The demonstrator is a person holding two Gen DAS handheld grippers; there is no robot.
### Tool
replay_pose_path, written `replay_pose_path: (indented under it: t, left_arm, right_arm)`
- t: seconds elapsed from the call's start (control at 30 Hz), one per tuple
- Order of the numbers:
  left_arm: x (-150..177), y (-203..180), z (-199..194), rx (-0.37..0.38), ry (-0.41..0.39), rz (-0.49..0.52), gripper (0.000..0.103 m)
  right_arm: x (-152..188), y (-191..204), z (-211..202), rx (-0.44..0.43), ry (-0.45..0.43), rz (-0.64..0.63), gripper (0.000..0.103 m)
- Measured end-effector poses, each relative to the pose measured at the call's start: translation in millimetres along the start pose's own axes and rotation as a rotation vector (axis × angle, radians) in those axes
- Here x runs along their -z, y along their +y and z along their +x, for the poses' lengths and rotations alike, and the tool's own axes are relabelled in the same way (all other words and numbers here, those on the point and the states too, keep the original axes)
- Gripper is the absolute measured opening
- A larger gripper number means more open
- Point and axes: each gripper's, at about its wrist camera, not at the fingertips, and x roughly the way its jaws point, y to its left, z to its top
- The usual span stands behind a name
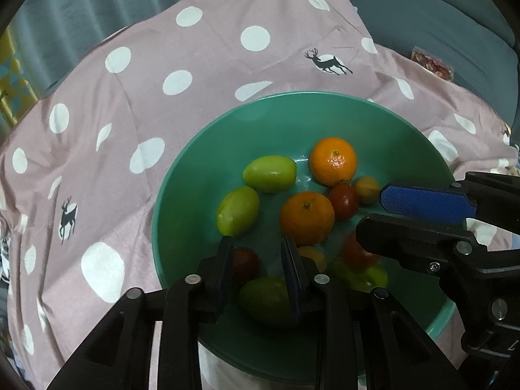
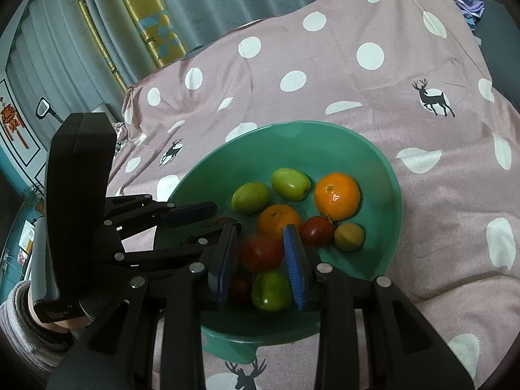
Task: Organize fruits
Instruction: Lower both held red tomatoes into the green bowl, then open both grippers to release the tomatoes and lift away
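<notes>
Green bowl (image 1: 182, 175) on a spotted pink cloth (image 1: 130, 97), holding all visible fruit: two oranges (image 1: 333, 161), green fruits (image 1: 269, 174), red tomatoes (image 1: 343, 201). Left gripper (image 1: 260, 260) and right gripper (image 2: 261, 253) hover above the bowl's near side, jaws nearly together, clamping nothing. Judged stage: gathering done, little left

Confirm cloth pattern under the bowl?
Pink cloth with white polka dots and dark deer silhouettes, under the green bowl. Clearest in the right wrist view.
</notes>
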Motion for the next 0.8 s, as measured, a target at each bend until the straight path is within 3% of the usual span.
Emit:
replay_pose_path:
  t: [0.27,0.4,0.67,0.7,0.73,0.8]
  left_arm:
    - [-1.0,0.7,-5.5,-0.008,-0.004,-0.011,0.031]
    - [-1.7,1.0,-14.2,-0.012,-0.021,-0.021,0.051]
    - [-1.8,3.6,-27.9,-0.033,-0.045,-0.034,0.054]
    - [-1.5,4.2,-29.2,-0.038,-0.047,-0.037,0.056]
    - [-1.1,5.0,-30.5,-0.043,-0.050,-0.040,0.066]
    - [0.2,7.2,-35.3,-0.054,-0.063,-0.049,0.070]
  right_arm:
    - [-0.2,1.3,-4.4,0.005,-0.012,-0.007,0.036]
    - [-0.8,3.0,-9.8,0.014,-0.022,-0.007,0.043]
    - [-0.7,3.8,-22.6,0.039,-0.041,-0.005,0.053]
    - [-0.5,3.9,-24.0,0.042,-0.043,-0.005,0.055]
    - [-0.3,4.0,-25.7,0.047,-0.043,-0.006,0.057]
    - [-0.2,4.8,-27.6,0.054,-0.046,-0.007,0.063]
